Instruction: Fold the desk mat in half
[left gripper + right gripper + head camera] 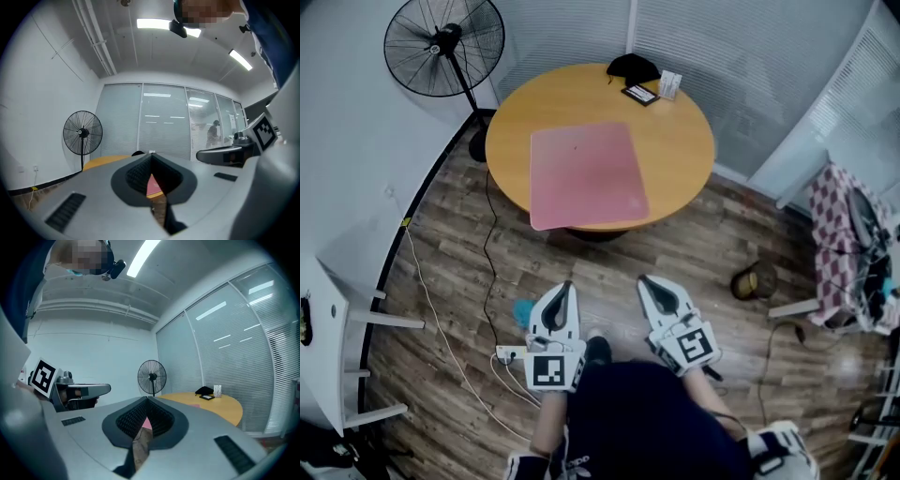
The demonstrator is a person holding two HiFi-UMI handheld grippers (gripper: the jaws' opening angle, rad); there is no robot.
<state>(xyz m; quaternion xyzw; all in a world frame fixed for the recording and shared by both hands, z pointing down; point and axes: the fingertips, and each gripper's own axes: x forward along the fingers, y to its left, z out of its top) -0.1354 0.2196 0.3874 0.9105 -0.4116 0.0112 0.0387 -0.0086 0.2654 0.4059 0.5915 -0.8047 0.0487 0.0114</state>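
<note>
A pink desk mat (586, 173) lies flat and unfolded on the round wooden table (675, 131); its near edge reaches the table's front rim. Both grippers hang over the wooden floor, well short of the table and apart from the mat. My left gripper (567, 284) has its jaws together with nothing between them. My right gripper (643, 279) beside it also has its tips meeting and is empty. In the left gripper view a sliver of the mat (153, 185) shows past the left gripper (151, 153). The right gripper view shows the right gripper (146, 398) pointing level toward the table (220, 404).
A black pouch (633, 66), a phone (639, 94) and a small white box (670, 84) sit at the table's far edge. A standing fan (445, 42) is at the far left. A power strip with cables (511, 354) lies by my feet. A brown pot (752, 279) stands on the floor at right.
</note>
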